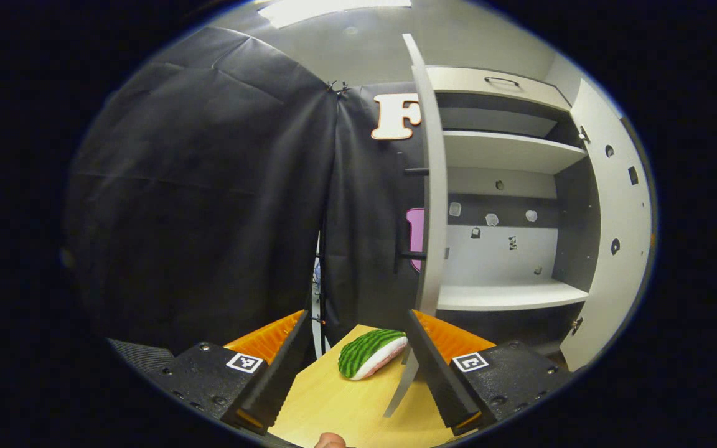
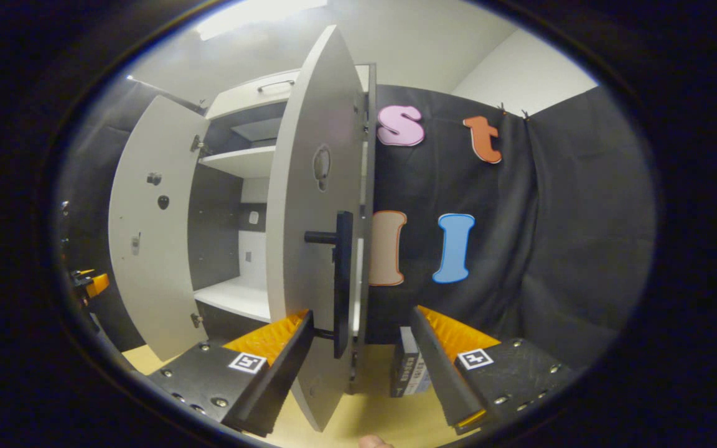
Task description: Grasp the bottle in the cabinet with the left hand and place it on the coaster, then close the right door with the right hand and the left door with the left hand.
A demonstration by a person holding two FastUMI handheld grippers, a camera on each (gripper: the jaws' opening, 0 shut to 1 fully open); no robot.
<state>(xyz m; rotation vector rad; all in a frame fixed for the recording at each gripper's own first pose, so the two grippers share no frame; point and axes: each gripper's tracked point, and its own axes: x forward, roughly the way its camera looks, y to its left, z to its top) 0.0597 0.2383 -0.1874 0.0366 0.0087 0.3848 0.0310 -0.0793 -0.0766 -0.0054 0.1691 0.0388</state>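
- The cabinet point(image 1: 508, 218) is being shown with both doors swung open; its white shelves are bare, and the bottle and coaster cannot be placed from these pictures
- In the left gripper view, the left door point(image 1: 433, 186) is being seen edge-on, just beyond the left gripper point(image 1: 355, 367), whose fingers are being held spread with nothing between them
- A watermelon-patterned pouch point(image 1: 372, 353) is lying on the wooden table point(image 1: 346, 404) between those fingers
- In the right gripper view, the right door point(image 2: 312, 218) and its black handle point(image 2: 341, 280) are standing just ahead of the right gripper point(image 2: 361, 367), whose fingers are being held apart, gripping nothing
- A dark box point(image 2: 409, 370) is standing on the table beside the door
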